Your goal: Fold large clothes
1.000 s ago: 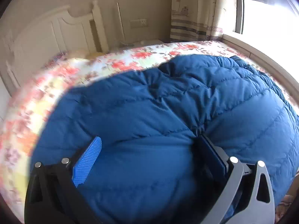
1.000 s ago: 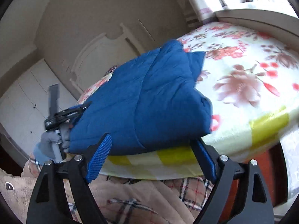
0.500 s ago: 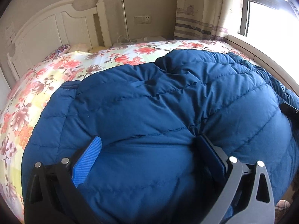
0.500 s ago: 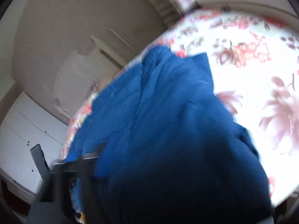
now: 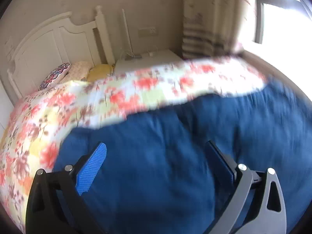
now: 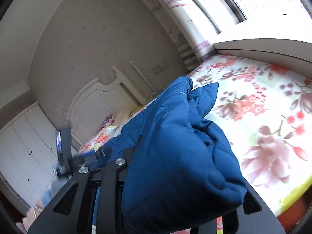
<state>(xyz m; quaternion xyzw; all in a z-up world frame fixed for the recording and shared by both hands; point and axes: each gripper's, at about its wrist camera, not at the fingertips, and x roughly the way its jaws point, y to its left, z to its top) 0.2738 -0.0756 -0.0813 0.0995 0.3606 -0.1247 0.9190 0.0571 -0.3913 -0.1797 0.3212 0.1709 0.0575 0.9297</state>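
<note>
While right gripper (image 6: 183,193) jaws close on bunched edge of blue padded jacket (image 6: 175,140), raised off floral bedspread (image 6: 263,101), left gripper (image 5: 156,167) stands spread over jacket bulk, gripping nothing. Step: taking hold for fold. Next: left needs matching hold.

Jacket (image 5: 175,165) on bed (image 5: 97,101), near edge; pillows (image 5: 81,72) behind it, w/ headboard (image 5: 54,44) beyond; window (image 6: 263,0) right.

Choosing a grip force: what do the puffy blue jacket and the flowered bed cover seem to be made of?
The puffy blue jacket looks like smooth, slightly shiny synthetic shell over soft filling: stitched channels, bulging folds. The flowered bed cover looks like matte printed woven cloth, probably cotton; it lies flat.
</note>
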